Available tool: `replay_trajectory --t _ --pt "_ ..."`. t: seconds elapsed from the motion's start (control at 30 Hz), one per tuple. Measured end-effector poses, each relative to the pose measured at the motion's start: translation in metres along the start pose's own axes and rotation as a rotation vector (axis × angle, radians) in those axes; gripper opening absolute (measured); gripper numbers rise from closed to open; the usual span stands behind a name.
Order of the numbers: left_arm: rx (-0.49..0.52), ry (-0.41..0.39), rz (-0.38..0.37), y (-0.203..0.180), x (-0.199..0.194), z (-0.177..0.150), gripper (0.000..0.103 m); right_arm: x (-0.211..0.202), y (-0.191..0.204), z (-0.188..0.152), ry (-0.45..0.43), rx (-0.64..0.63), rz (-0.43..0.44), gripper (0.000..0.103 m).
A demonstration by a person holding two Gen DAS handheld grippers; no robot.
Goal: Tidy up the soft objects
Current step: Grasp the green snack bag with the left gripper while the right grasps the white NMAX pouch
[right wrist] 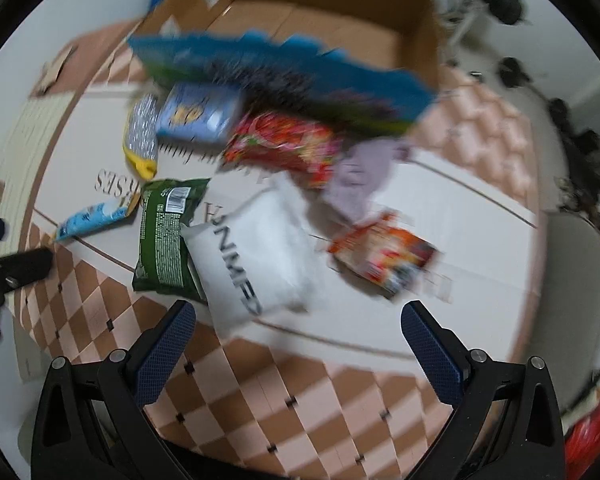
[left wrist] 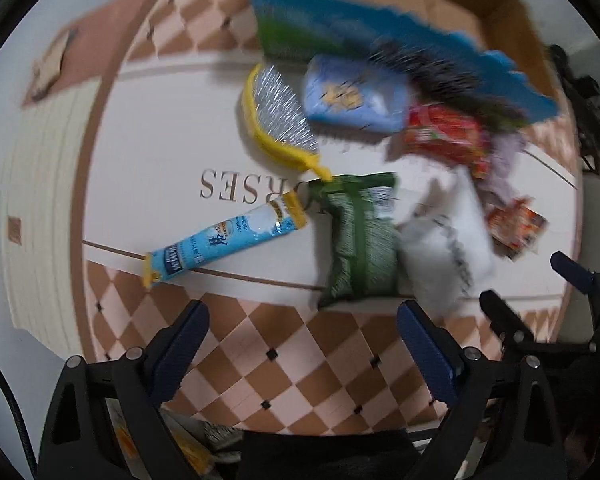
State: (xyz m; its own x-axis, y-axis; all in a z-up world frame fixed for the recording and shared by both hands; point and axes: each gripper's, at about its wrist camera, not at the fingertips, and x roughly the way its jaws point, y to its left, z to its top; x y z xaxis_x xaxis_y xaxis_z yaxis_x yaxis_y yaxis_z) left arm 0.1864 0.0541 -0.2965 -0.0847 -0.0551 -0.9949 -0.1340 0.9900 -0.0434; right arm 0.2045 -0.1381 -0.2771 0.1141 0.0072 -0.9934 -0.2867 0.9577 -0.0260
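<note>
Several soft packets lie on a white mat with lettering point(left wrist: 160, 152). A light-blue tube sachet point(left wrist: 224, 240), a green packet point(left wrist: 360, 244), a white pouch point(right wrist: 256, 248), a silver-and-yellow bag point(left wrist: 276, 116), a blue pouch point(right wrist: 200, 114), red snack packets point(right wrist: 284, 144) and a big blue bag point(right wrist: 284, 68) are there. My left gripper point(left wrist: 304, 344) is open and empty, just in front of the green packet. My right gripper point(right wrist: 300, 340) is open and empty, in front of the white pouch. Both views are blurred.
An open cardboard box point(right wrist: 324, 12) stands behind the pile. The mat has a pink-and-brown checkered border point(right wrist: 300, 400). A lilac cloth point(right wrist: 360, 176) and an orange packet point(right wrist: 384, 256) lie to the right. The right gripper shows at the left wrist view's right edge point(left wrist: 540, 300).
</note>
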Motion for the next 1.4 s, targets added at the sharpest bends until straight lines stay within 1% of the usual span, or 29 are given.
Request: replay_trajectory --t 0.1,0.2,0.23,0.27,0.3,0.33,0.4,0.43,0.5,0.57,0.6,0.63,0.7,0.77,0.8,0.87,0.93,0.97,1.03,1.17,1.2,1.27,1.33,1.4 --pt "-0.055 0.032 0.001 0.009 0.020 0.007 0.096 0.038 0.017 0.018 0.038 -0.066 0.037 0.103" --pt "-0.078 0.046 0.014 0.016 0.030 0.010 0.096 0.068 0.036 0.030 0.059 -0.135 0.048 0.103" --pt "-0.078 0.048 0.022 0.016 0.033 0.010 0.096 0.078 0.040 0.032 0.079 -0.145 0.053 0.102" --pt "-0.074 0.047 0.029 0.015 0.035 0.010 0.096 0.086 0.042 0.033 0.103 -0.145 0.042 0.098" --pt "-0.068 0.045 0.036 0.013 0.035 0.010 0.096 0.096 0.042 0.032 0.133 -0.125 0.051 0.093" --pt "-0.059 0.042 0.041 0.010 0.036 0.010 0.096 0.099 0.037 0.031 0.146 -0.076 0.063 0.093" --pt "-0.038 0.036 0.042 0.002 0.037 0.011 0.096 0.103 0.020 0.027 0.201 0.057 0.093 0.088" --pt "-0.029 0.035 0.034 -0.002 0.038 0.012 0.096 0.104 0.006 0.022 0.221 0.148 0.098 0.085" --pt "-0.009 0.046 0.008 -0.013 0.044 0.014 0.096 0.103 -0.015 0.010 0.231 0.276 0.076 0.084" --pt "0.014 0.076 -0.026 -0.026 0.053 0.018 0.096 0.104 -0.031 -0.002 0.240 0.364 0.083 0.084" --pt "0.027 0.095 -0.036 -0.033 0.060 0.020 0.096 0.105 -0.036 -0.008 0.245 0.389 0.106 0.084" --pt "0.038 0.108 -0.039 -0.039 0.067 0.022 0.094 0.107 -0.038 -0.011 0.253 0.388 0.136 0.085" --pt "0.053 0.134 -0.033 -0.050 0.082 0.027 0.094 0.112 -0.038 -0.013 0.262 0.357 0.169 0.091" --pt "0.054 0.146 -0.031 -0.054 0.094 0.030 0.092 0.116 -0.036 -0.014 0.260 0.317 0.141 0.094" --pt "0.051 0.150 -0.028 -0.055 0.100 0.031 0.088 0.121 -0.036 -0.014 0.263 0.294 0.122 0.095" --pt "0.047 0.163 -0.022 -0.054 0.112 0.029 0.057 0.130 -0.039 -0.014 0.277 0.282 0.120 0.095" --pt "0.024 0.183 -0.035 -0.050 0.123 0.026 0.045 0.141 -0.040 -0.013 0.286 0.280 0.140 0.097" --pt "0.012 0.177 -0.029 -0.047 0.126 0.023 0.041 0.146 -0.040 -0.011 0.292 0.280 0.150 0.098" --pt "0.001 0.148 -0.022 -0.044 0.128 0.016 0.039 0.161 -0.035 -0.012 0.296 0.274 0.144 0.102" --pt "-0.001 0.123 0.010 -0.044 0.130 -0.004 0.036 0.191 -0.025 -0.004 0.293 0.260 0.112 0.101" --pt "-0.005 0.120 0.016 -0.044 0.133 -0.012 0.035 0.196 -0.023 -0.004 0.294 0.251 0.106 0.099" --pt "-0.010 0.106 0.026 -0.046 0.133 -0.027 0.034 0.197 -0.020 -0.003 0.278 0.244 0.100 0.090" --pt "-0.004 0.077 0.038 -0.050 0.127 -0.042 0.034 0.192 -0.016 -0.002 0.253 0.236 0.098 0.076" --pt "-0.001 0.050 0.041 -0.052 0.120 -0.062 0.034 0.193 -0.017 -0.005 0.234 0.247 0.111 0.070"
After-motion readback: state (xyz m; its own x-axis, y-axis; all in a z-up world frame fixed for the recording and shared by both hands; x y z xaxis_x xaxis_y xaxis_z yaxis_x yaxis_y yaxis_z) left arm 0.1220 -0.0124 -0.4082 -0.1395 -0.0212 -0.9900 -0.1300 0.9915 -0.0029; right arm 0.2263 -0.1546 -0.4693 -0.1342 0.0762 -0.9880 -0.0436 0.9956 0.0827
